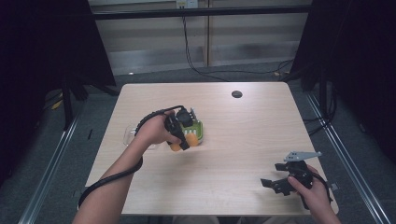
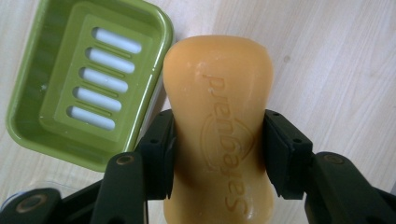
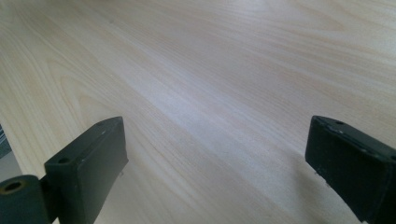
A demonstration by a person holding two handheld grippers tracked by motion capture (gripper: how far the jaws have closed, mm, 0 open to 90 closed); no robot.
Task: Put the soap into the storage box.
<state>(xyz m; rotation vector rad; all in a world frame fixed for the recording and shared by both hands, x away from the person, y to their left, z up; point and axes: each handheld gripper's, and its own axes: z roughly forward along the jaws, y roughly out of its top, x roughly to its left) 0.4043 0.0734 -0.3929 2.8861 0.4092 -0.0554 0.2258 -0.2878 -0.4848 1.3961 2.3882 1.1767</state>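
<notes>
While clamped in the left gripper [image 2: 218, 140], orange soap bar [image 2: 217, 116] sits beside green soap dish [image 2: 28, 116]; right gripper [image 3: 217, 163] gapes wide over table [image 3: 210, 70]

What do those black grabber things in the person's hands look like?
Each hand-held gripper is black, with two flat, blocky jaws that have small screw holes. The left hand-held gripper trails a thick black cable that loops back along the forearm. The right hand-held gripper carries a grey three-cornered plate on top. The forearms are bare, no sleeves showing.
</notes>
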